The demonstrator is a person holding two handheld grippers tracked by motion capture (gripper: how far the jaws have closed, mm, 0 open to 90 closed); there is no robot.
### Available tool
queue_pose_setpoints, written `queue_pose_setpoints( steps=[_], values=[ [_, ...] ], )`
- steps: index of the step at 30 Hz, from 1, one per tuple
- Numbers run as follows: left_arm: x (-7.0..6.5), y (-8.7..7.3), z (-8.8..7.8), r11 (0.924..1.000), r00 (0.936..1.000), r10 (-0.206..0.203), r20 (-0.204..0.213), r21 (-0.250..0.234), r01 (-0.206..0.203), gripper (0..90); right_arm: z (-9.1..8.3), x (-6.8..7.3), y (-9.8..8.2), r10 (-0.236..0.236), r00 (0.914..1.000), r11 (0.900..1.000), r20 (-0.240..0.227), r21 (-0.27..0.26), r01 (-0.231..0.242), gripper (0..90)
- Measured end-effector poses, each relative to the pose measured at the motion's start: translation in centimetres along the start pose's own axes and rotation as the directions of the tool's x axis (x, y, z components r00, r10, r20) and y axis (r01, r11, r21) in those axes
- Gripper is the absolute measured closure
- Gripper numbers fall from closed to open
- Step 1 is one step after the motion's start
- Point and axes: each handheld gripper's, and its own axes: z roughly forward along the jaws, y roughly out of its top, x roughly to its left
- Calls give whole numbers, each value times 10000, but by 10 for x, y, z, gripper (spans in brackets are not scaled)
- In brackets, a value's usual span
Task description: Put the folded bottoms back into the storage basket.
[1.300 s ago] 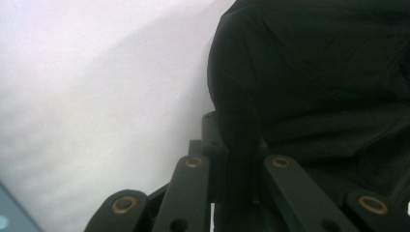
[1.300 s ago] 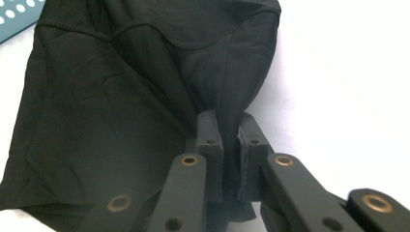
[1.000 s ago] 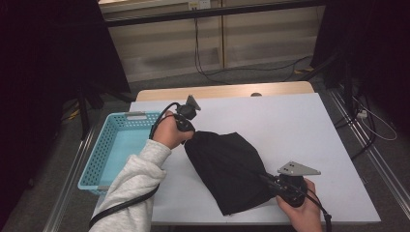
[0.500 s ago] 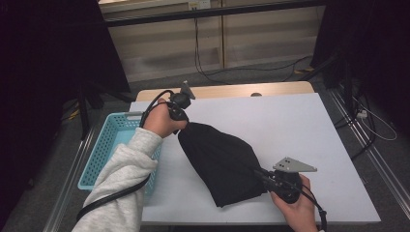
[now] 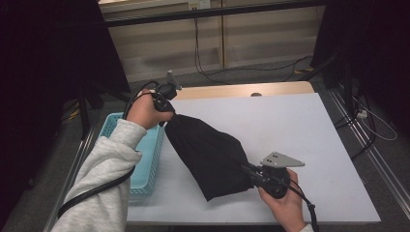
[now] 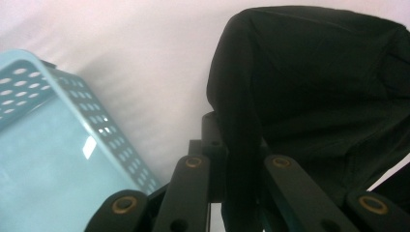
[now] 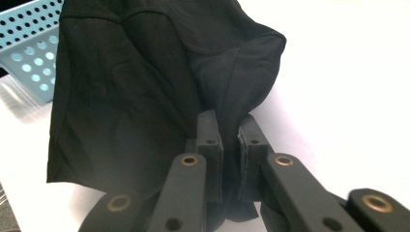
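We see the black cloth (image 5: 208, 157) stretched diagonally across the centre of the high view, between both tools. The left gripper (image 5: 167, 107), upper left of centre, pinches its upper corner beside the blue basket (image 5: 151, 159). The right gripper (image 5: 251, 173), lower right of centre, pinches its lower edge above the white table (image 5: 300, 125).

Blk cloth (image 5: 208, 152), perforated lt-blue basket (image 5: 147, 166)
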Motion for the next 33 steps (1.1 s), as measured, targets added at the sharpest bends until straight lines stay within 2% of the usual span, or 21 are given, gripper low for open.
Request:
queue_pose_setpoints(
  steps=[3,8,14,19,23,33],
  values=[
    [2,1,-7,9999,9997,45,-252,145,-41,852,2,5,5,-91,9999,9999,-44,-88,90,826],
    [7,5,-21,9998,9986,165,-505,94,-160,851,7,11,14,-115,9998,9998,-157,-177,113,826],
    [17,7,-36,9999,9965,109,-831,60,-104,852,13,19,31,-280,9993,9991,-238,-315,273,826],
    [26,9,-42,10000,9955,-68,-941,53,74,852,19,28,39,-432,9984,9983,-359,-399,417,827],
    [29,10,-47,10000,9952,-63,-974,48,68,852,24,33,42,-583,9973,9974,-435,-444,564,826],
    [30,13,-65,9999,9917,2,-1286,152,18,852,29,38,47,-565,9970,9958,-524,-745,526,827]
  ],
)
